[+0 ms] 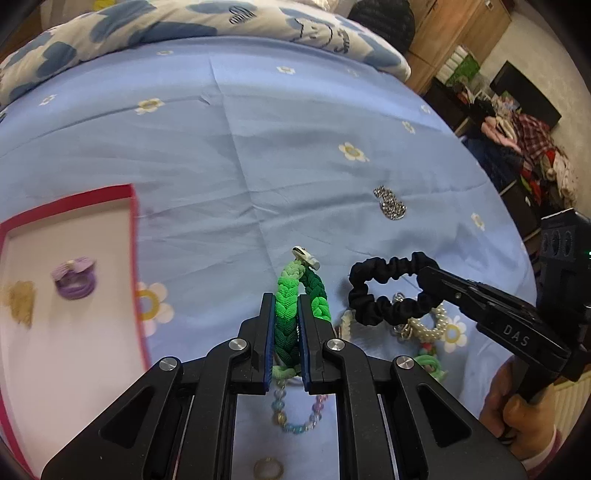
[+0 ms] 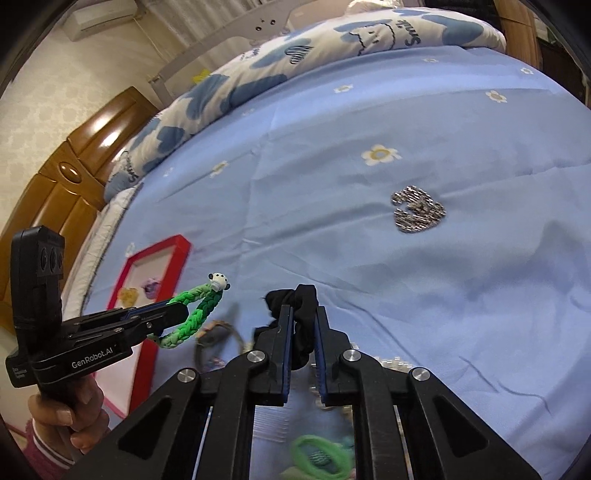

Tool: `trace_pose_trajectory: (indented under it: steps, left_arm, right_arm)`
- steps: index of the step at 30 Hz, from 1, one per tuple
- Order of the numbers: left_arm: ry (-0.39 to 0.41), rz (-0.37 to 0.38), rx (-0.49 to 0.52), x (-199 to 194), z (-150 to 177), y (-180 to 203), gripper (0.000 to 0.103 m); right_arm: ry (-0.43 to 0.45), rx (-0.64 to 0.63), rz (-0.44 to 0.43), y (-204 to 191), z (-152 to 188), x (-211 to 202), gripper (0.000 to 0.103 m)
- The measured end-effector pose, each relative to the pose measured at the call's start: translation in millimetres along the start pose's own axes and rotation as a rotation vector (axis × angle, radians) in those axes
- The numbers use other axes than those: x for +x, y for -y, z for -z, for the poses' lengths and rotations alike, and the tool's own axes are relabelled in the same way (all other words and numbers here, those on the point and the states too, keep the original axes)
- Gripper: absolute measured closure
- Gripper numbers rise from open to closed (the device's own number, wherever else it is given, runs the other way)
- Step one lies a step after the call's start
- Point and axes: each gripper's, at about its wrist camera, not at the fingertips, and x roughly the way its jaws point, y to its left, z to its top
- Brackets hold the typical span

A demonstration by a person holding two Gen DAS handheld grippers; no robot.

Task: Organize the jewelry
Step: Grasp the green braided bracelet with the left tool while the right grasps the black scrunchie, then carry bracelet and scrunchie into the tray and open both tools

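My left gripper [image 1: 286,306] is shut on a green braided hair tie [image 1: 295,291] with a small white charm [image 1: 304,255], lifted off the blue bedsheet. From the right wrist view the same left gripper [image 2: 177,314] pinches the green tie [image 2: 195,314]. My right gripper [image 2: 303,314] is shut on a black scrunchie [image 2: 301,295]; in the left wrist view this right gripper [image 1: 430,275] holds the black scrunchie [image 1: 384,291] above a pile of jewelry [image 1: 424,325]. A red-rimmed box [image 1: 133,236] lies to the left with a purple hair tie [image 1: 75,282] and a gold piece [image 1: 20,302] inside.
A silver chain heap [image 1: 389,203] lies further out on the sheet [image 1: 258,147]. A bead bracelet [image 1: 295,417] and a gold ring [image 1: 267,469] lie under my left gripper. A green tie [image 2: 319,458] lies under the right one. A folded quilt [image 1: 184,26] lines the far edge.
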Motion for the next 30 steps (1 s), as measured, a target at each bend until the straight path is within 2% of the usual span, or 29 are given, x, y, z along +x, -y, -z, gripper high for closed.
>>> trace_pose_trajectory:
  steps: [14, 21, 30]
  left_arm:
    - [0.076, -0.03, -0.127, -54, 31, -54, 0.094]
    - [0.115, -0.072, -0.203, -81, 46, -94, 0.094]
    - [0.131, -0.121, -0.293, -96, 61, -142, 0.094]
  right_arm:
    - [0.021, -0.079, -0.1, -69, 0, -4, 0.093]
    - [0.002, -0.133, -0.158, -113, 5, 12, 0.093]
    - [-0.028, -0.201, -0.224, -169, 11, 38, 0.093]
